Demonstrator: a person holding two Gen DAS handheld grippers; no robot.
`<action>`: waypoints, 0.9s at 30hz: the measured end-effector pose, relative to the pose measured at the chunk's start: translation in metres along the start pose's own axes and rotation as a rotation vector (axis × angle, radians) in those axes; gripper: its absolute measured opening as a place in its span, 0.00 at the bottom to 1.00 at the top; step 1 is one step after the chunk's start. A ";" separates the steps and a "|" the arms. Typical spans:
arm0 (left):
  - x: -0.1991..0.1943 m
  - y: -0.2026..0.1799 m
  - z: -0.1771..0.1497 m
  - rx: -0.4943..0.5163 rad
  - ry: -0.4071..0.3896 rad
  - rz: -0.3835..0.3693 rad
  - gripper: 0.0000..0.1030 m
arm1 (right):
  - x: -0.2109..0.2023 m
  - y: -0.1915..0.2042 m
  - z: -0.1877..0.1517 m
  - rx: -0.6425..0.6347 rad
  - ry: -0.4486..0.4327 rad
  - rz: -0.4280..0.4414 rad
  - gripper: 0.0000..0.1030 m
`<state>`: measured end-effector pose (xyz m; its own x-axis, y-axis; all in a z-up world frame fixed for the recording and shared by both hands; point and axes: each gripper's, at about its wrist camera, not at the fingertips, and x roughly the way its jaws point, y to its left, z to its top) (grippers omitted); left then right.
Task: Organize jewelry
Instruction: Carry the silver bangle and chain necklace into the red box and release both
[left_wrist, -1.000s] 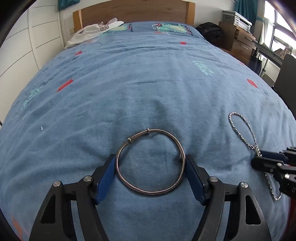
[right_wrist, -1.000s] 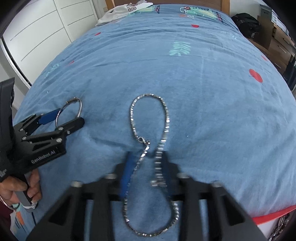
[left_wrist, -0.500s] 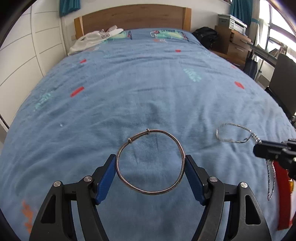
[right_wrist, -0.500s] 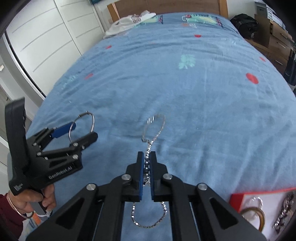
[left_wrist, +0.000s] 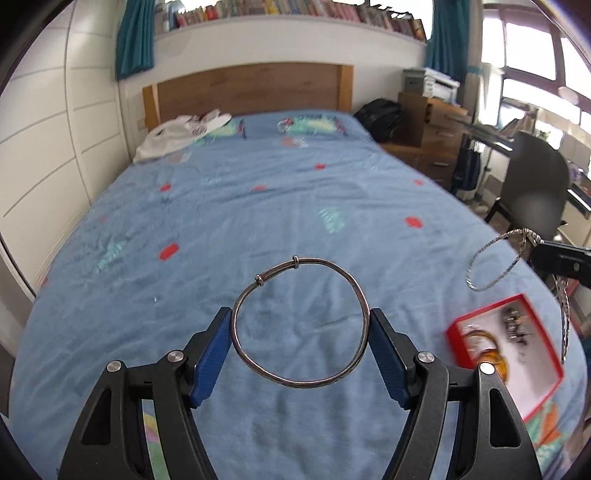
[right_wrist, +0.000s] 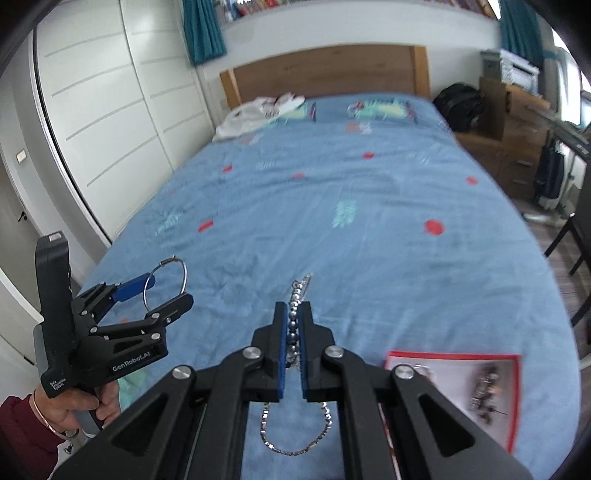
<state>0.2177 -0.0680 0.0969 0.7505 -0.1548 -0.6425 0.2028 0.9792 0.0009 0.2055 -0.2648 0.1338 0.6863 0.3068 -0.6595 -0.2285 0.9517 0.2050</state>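
Fingers (left_wrist: 223, 343) of left gripper (left_wrist: 300, 345) clamp bangle (left_wrist: 300, 322); right gripper (right_wrist: 294, 334) pinches chain (right_wrist: 295, 424). Dangling loop could snag red box (right_wrist: 511, 402) rim.

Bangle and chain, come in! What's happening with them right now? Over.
Left gripper fingers clamp the bangle, lifted off the bed. Right gripper shut on the chain, ends dangling. Red box nearby, path clear.

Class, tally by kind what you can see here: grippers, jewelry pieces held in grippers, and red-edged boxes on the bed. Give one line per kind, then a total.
Grippers: 2, the left gripper and the right gripper
Held jewelry: 2, the bangle and the chain
Red-edged boxes: 1, the red box
Total: 5
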 end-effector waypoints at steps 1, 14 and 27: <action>-0.011 -0.007 0.002 0.009 -0.014 -0.007 0.69 | -0.014 -0.003 0.000 0.003 -0.016 -0.007 0.05; -0.068 -0.114 -0.003 0.078 -0.068 -0.129 0.69 | -0.121 -0.060 -0.028 0.043 -0.095 -0.082 0.05; -0.029 -0.205 -0.029 0.138 0.023 -0.198 0.69 | -0.122 -0.138 -0.071 0.144 -0.070 -0.099 0.05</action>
<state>0.1363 -0.2603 0.0927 0.6737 -0.3372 -0.6575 0.4298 0.9026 -0.0225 0.1043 -0.4341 0.1344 0.7482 0.2068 -0.6304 -0.0594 0.9673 0.2467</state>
